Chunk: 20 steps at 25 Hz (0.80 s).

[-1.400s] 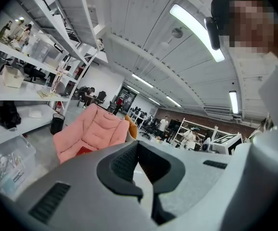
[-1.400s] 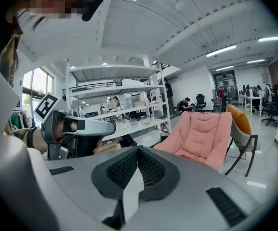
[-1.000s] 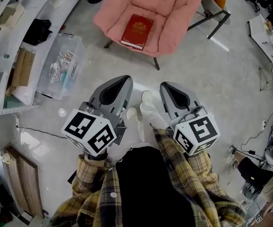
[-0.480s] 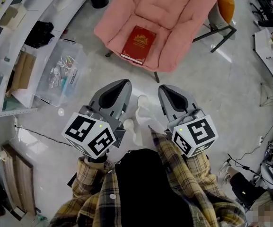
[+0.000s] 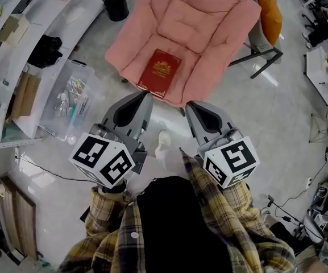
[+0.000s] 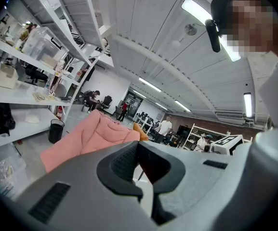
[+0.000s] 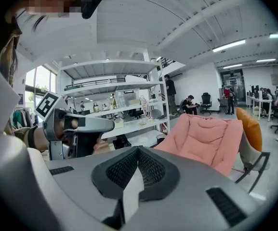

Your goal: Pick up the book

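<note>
My left gripper [image 5: 144,97] and right gripper [image 5: 190,105], both pressed together, hover over open floor [image 5: 266,118]; red book [image 5: 160,71] near pink armchair's [image 5: 209,16] front edge.

Bright, even light falls from ceiling strip lamps [image 6: 194,9]; soft glare marks the pale floor [image 5: 289,124]; edges bend fisheye-wise.

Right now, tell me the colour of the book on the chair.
Dark red book with gold decoration; head view shows it best.
</note>
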Motion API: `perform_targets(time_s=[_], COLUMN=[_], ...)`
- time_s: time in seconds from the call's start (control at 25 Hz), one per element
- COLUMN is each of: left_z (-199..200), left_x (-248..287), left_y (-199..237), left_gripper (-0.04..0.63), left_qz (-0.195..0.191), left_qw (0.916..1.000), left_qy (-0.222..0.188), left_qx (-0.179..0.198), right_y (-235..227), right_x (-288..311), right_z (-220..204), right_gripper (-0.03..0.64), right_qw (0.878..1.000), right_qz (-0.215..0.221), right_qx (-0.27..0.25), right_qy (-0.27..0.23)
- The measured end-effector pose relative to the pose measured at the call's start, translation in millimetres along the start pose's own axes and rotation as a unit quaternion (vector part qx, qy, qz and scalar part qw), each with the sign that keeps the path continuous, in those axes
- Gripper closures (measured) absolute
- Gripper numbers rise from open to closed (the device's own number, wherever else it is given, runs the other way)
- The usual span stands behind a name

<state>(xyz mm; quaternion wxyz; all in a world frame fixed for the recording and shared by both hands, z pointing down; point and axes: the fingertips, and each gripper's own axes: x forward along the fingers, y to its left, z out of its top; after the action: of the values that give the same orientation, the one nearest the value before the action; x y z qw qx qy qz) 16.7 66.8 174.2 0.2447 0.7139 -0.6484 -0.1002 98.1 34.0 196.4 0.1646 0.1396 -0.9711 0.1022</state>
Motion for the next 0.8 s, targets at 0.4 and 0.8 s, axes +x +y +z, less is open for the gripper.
perform_targets(time_s=[0.4,0.8], left_z=[16,42], left_x=[32,45], left_y=[7,59], left_gripper=[0.592,0.592], left_qz=[0.014,0.008], left_qw=[0.9998,1.0], left_qy=[-0.009,0.0], left_qx=[0.006,0.001], right_y=[-31,-35], right_x=[15,73], right_z=[9,27], right_gripper=[0.6,0.6], right_qw=[1.0,1.0], right_qz=[0.017,0.009], right_qx=[0.003,0.01], right_qy=[-0.005,0.001])
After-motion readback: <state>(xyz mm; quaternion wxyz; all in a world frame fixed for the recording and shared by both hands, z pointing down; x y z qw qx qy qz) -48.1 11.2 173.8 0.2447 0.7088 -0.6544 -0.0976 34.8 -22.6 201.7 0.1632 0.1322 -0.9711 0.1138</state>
